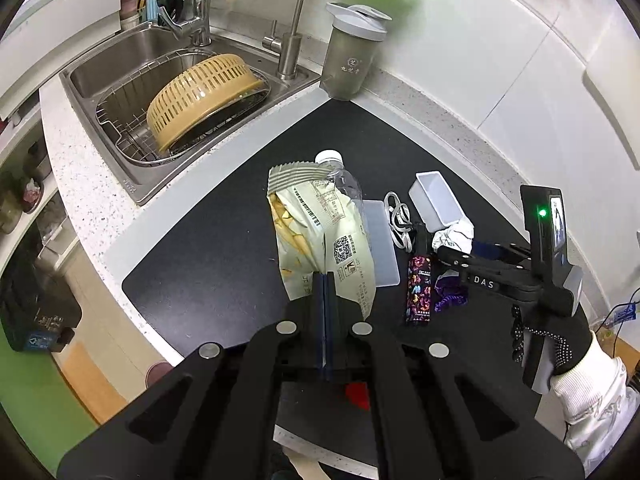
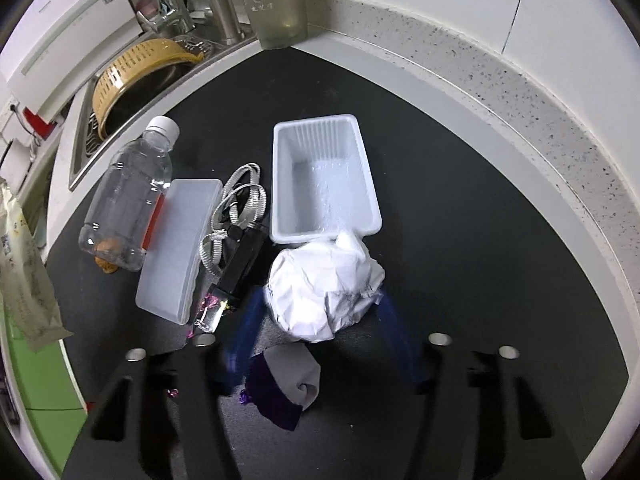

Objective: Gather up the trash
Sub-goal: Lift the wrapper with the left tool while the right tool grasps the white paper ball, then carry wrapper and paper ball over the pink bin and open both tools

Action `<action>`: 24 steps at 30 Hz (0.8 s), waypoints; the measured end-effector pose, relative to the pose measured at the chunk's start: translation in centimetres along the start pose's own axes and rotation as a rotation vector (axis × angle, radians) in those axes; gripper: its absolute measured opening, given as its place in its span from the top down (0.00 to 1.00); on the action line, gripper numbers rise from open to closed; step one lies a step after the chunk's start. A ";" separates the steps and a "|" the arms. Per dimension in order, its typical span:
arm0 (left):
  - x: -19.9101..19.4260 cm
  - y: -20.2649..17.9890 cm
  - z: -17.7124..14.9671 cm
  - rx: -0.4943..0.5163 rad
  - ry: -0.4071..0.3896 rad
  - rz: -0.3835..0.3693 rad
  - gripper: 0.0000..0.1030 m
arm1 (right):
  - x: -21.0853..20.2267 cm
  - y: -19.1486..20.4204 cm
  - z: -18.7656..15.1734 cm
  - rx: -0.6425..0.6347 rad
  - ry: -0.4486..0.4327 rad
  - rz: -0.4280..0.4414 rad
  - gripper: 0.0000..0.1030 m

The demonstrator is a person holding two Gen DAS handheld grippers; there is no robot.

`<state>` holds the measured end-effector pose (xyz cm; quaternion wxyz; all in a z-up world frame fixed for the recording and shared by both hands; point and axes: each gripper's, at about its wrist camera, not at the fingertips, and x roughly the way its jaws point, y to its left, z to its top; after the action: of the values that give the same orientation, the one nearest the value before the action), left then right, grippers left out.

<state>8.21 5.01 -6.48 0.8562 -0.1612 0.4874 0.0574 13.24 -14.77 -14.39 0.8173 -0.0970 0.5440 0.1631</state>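
My left gripper (image 1: pixel 325 280) is shut on the lower end of a pale snack bag (image 1: pixel 320 232), which hangs lifted over the black mat (image 1: pixel 208 264). The same bag (image 2: pixel 28 280) shows at the left edge of the right wrist view. A crumpled white paper ball (image 2: pixel 324 288) lies on the mat in front of a white plastic tray (image 2: pixel 324 176). My right gripper (image 2: pixel 320 304) points down over the ball, and its blurred blue fingers (image 2: pixel 248 320) touch the ball on both sides. From the left wrist view the right gripper (image 1: pixel 460 248) is in a gloved hand (image 1: pixel 560 344).
A clear bottle (image 2: pixel 128 196), a translucent flat box (image 2: pixel 180 248), a grey cable (image 2: pixel 240 208), a black patterned stick pack (image 1: pixel 418 292) and a purple-grey wrapper (image 2: pixel 280 384) lie around the ball. A sink (image 1: pixel 120 64) with a yellow colander (image 1: pixel 204 96) and a grey tumbler (image 1: pixel 352 56) stand behind.
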 end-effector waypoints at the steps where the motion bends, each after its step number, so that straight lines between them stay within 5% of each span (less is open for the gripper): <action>1: 0.1 0.0 0.0 0.000 0.000 -0.003 1.00 | -0.1 0.0 -0.1 0.002 -0.006 0.005 0.52; 15: -2.0 -0.3 -0.2 0.044 -0.029 -0.009 1.00 | -8.4 1.5 -1.5 -0.034 -0.142 0.042 0.55; 24: -7.7 2.7 -2.6 0.035 -0.105 0.051 1.00 | -15.5 10.2 -2.6 -0.220 -0.264 0.165 0.55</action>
<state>1.37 7.15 -1.76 0.8815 -0.1306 0.4469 0.0788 1.75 -8.71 -0.98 0.8499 -0.1190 0.4171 0.2993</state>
